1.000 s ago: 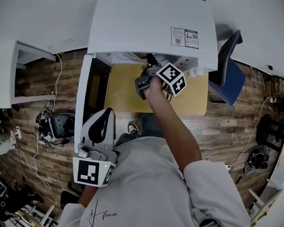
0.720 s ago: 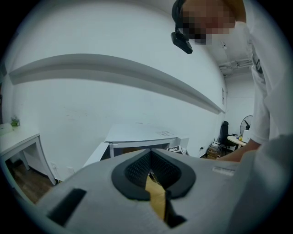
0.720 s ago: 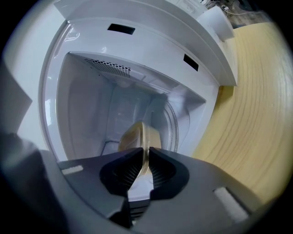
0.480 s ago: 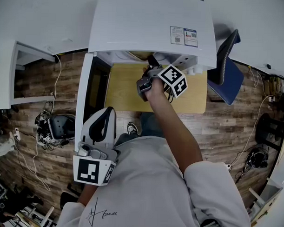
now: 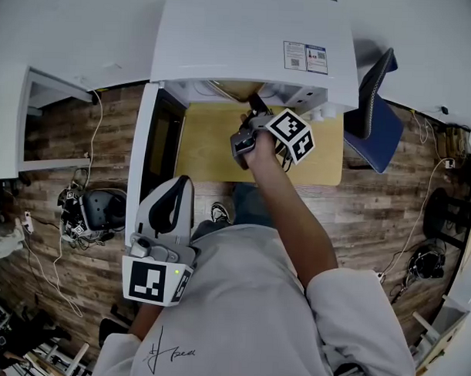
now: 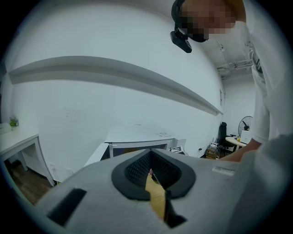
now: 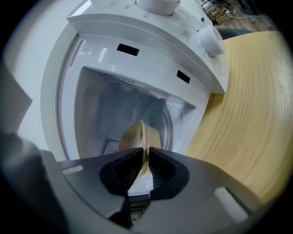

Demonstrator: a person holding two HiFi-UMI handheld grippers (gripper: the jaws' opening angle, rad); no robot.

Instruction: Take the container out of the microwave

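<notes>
At the microwave opening, the right gripper, clamped on the container rim, should withdraw level and slowly; the left gripper sits closed, empty.

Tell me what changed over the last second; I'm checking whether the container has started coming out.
The right claw, shut on the rim of the container, drew back slightly from the microwave, so a little more of the container shows at its mouth. The left claw, the open door and the table stayed as they were.
</notes>
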